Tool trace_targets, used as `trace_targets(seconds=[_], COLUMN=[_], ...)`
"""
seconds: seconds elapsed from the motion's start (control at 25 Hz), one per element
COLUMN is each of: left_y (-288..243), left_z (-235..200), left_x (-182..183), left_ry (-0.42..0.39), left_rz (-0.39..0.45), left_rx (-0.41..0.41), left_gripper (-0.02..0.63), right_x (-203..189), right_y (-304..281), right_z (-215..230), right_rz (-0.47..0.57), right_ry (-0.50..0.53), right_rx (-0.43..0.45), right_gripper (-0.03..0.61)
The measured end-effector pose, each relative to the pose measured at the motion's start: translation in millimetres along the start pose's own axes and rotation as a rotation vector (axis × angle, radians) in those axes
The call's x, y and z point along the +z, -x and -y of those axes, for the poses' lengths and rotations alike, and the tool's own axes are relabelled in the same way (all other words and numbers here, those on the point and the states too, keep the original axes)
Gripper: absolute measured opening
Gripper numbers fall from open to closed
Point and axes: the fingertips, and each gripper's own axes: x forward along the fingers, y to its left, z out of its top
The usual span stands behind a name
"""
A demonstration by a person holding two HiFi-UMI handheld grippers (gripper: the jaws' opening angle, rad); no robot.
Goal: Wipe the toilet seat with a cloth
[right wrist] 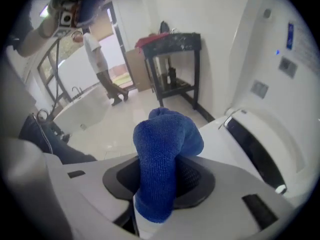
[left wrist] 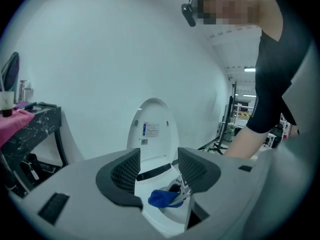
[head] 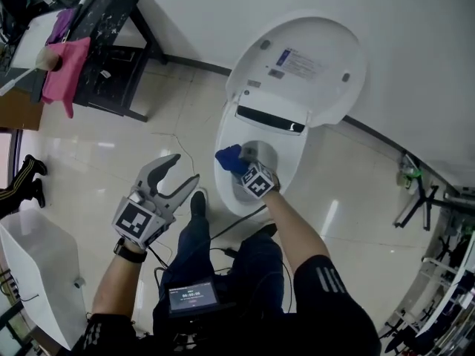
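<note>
One toilet (head: 225,143) is counted, with one raised lid (head: 326,35) bearing one printed label (head: 300,64). One blue cloth (head: 228,156) is seen over the bowl. Two grippers are counted, the left gripper (head: 184,167) and the right gripper (head: 245,167), and two marker cubes are carried, one on the left (head: 137,221) and one on the right (head: 257,182). One black table (head: 111,21) is seen by the wall, and one pink cloth (head: 63,69) is draped on it. One white tub (head: 37,265) is counted on the floor. One small screen (head: 193,297) is worn at the waist. One further person (right wrist: 100,59) is seen standing beyond the tub.
</note>
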Motion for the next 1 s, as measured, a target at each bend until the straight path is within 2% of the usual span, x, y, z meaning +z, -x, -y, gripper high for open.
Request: trace_targets(seconds=[0.24,0.48,0.76,0.92,1.0], left_y=[19,33,35,28,23], left_z=[27,56,84,102,110], left_x=[69,119,144,156,155], left_ry=[-0.045,-0.086,-0.159,-0.132,-0.149], left_rz=[0.073,0.104,0.148,0.174,0.17], left_rx=[-0.033,-0.05,-0.09,-0.091,-0.112], left_gripper=[0.239,0.239,0.239,0.239,0.238], right_x=[94,136,143,131,126], right_y=[148,297,433,481,499], right_z=[3,9,-15,-27,-36], right_rz=[0.268,0.469,0.628,0.698,0.722], right_ry=[-0.031,-0.038,-0.084,-0.114,-0.133], right_rx=[-0.128,-0.273,-0.396,-0.447,-0.457], right_gripper=[0.166,0.166,0.166,0.166,0.166])
